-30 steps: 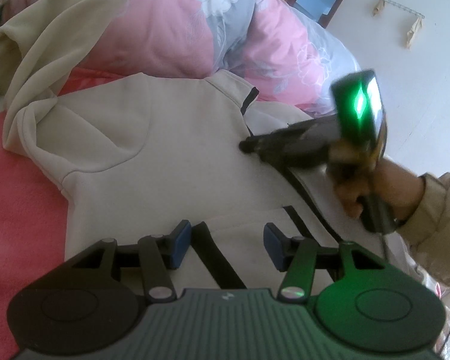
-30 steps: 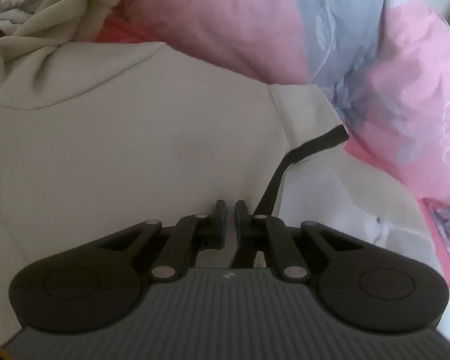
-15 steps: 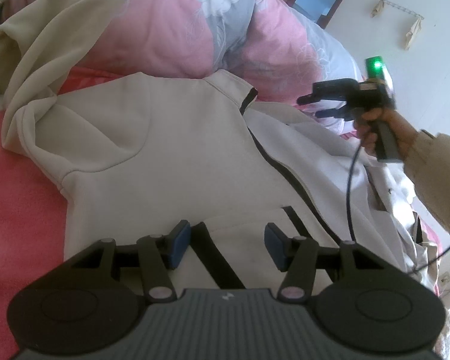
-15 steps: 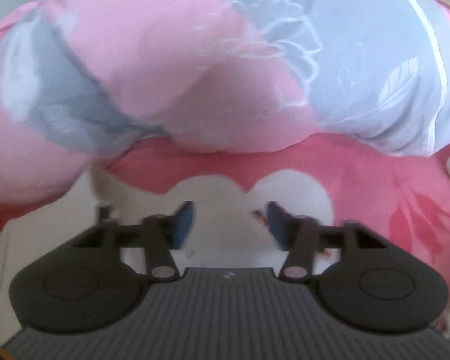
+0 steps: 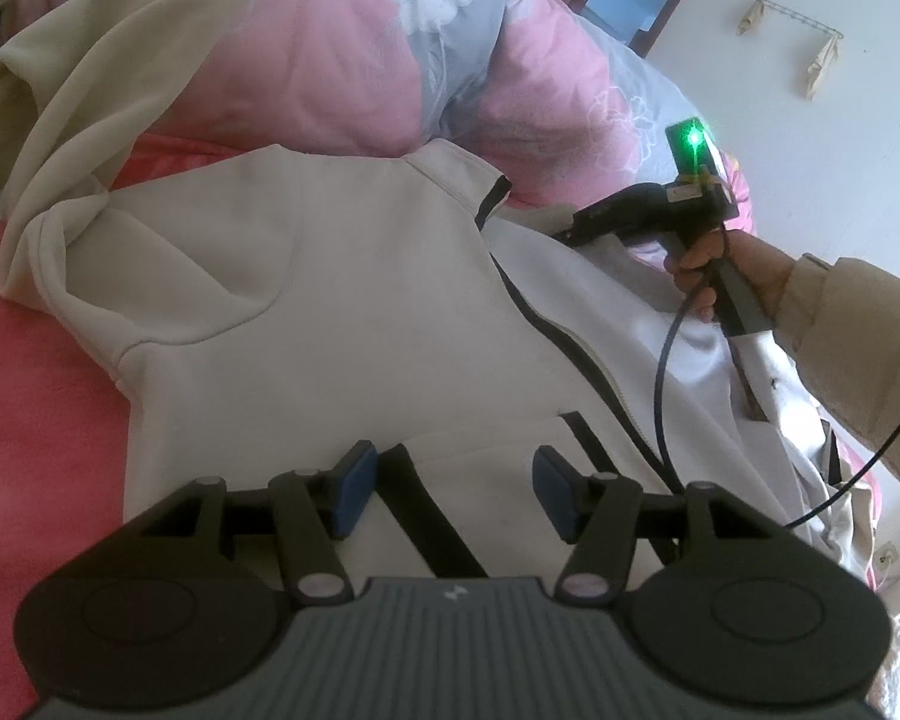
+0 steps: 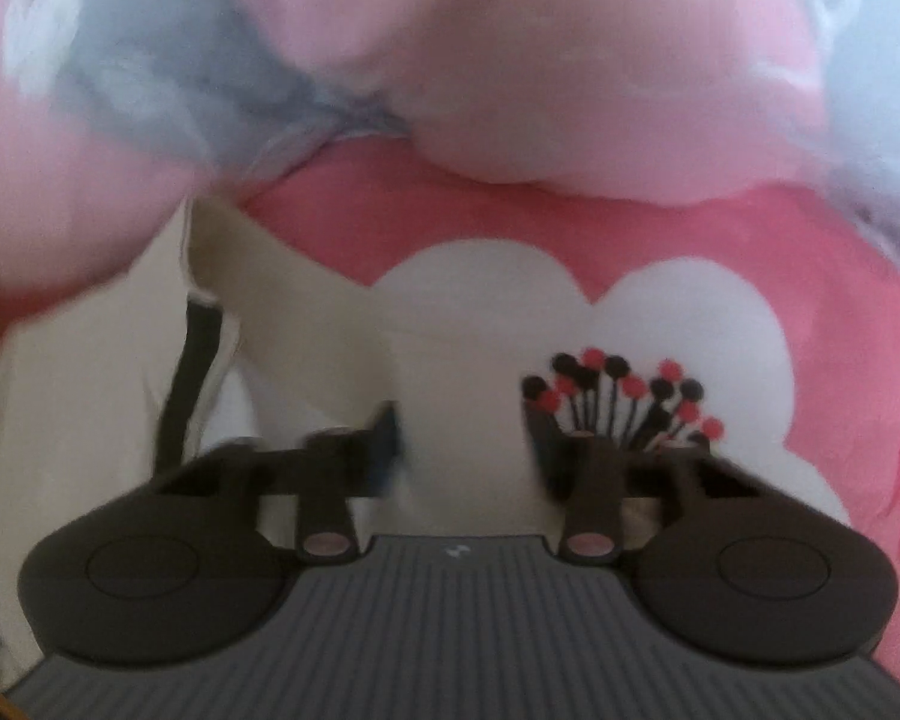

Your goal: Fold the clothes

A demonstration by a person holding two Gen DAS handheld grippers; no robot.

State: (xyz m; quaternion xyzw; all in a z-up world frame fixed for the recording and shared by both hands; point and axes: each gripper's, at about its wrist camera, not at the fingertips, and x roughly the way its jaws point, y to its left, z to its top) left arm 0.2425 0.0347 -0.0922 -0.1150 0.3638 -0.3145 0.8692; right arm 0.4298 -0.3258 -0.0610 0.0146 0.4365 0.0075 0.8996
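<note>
A cream zip jacket with black trim lies flat on the bed, collar toward the quilt. My left gripper stands open over its hem, and a black pocket stripe shows below the gap between its blue pads. My right gripper, held by a hand, reaches the jacket's far right shoulder. In the blurred right wrist view the right gripper has its jaws apart and closing. The jacket's cream edge lies beneath them, and nothing is pinched.
A pink and grey flowered quilt is heaped behind the jacket. A second beige garment is draped at the left. The pink bedsheet shows a white flower print. A black cable hangs from the right gripper.
The right gripper left the jacket's zipper and swung right to the far shoulder, its jaws going from shut to apart. The left gripper stayed where it was.
</note>
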